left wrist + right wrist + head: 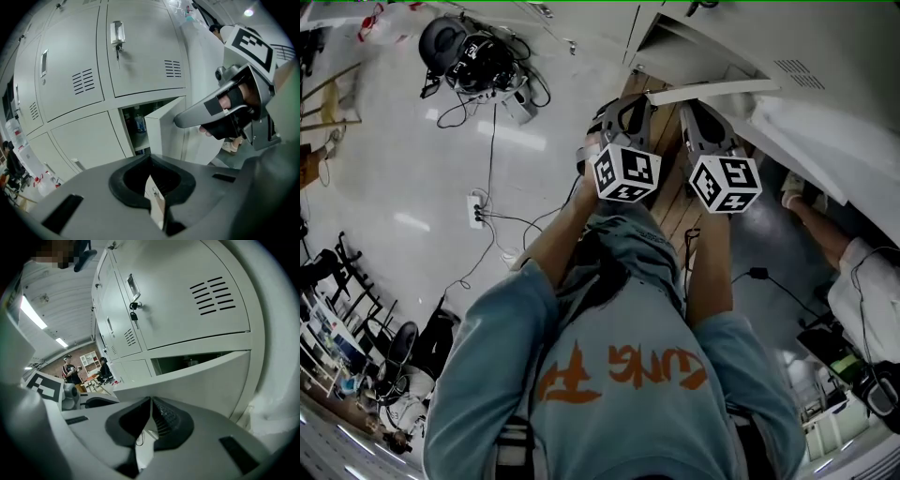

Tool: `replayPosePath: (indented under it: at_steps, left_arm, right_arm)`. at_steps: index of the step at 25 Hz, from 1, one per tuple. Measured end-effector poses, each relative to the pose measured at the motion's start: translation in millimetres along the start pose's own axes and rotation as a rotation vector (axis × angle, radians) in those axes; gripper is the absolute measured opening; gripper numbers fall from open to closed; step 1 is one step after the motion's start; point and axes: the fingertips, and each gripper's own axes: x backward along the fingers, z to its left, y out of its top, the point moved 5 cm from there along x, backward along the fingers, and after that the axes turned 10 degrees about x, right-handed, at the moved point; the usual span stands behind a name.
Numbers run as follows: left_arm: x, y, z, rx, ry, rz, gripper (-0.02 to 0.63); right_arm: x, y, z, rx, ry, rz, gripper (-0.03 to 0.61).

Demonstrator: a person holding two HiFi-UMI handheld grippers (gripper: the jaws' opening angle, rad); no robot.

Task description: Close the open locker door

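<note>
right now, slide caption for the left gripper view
Left gripper, jaws shut, faces the half-open locker door, with the right gripper near its edge.

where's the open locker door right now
Left gripper view, centre: the open locker door stands ajar in the lower row, just below the locker with a key.

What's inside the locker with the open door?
Inside, what looks like a bottle stands on a shelf. The half-open door covers the rest, and it is dark, so I cannot tell what else is there.
</note>
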Motion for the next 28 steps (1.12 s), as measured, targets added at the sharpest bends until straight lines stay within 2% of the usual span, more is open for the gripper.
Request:
replayPosePath:
  at_steps: [8, 11, 15, 20, 28]
  left_arm:
    - [-19, 12, 27, -0.035, -0.025, -0.022, 0.021]
    - [-28, 19, 38, -0.079, -0.026, -0.035, 0.021]
    - [-39, 26, 42, -0.117, -0.070, -0.047, 0.021]
    - [-59, 41, 60, -0.091, -0.033, -0.061, 0.021]
    - [-79, 73, 74, -0.053, -0.032, -0.101, 0.021]
  right_arm:
    - [-22, 13, -3, 0.002, -0.032, 0.015, 0.037]
    - [-32, 20, -5, 0.026, -0.061, 0.014, 0.035]
    - [-44, 28, -12, 0.037, -0.112, 0.022, 0.037]
    - [-55, 38, -27, 0.029, -0.159, 0.021, 0.037]
    - [-56, 55, -48, 0.014, -0.233, 0.007, 0.037]
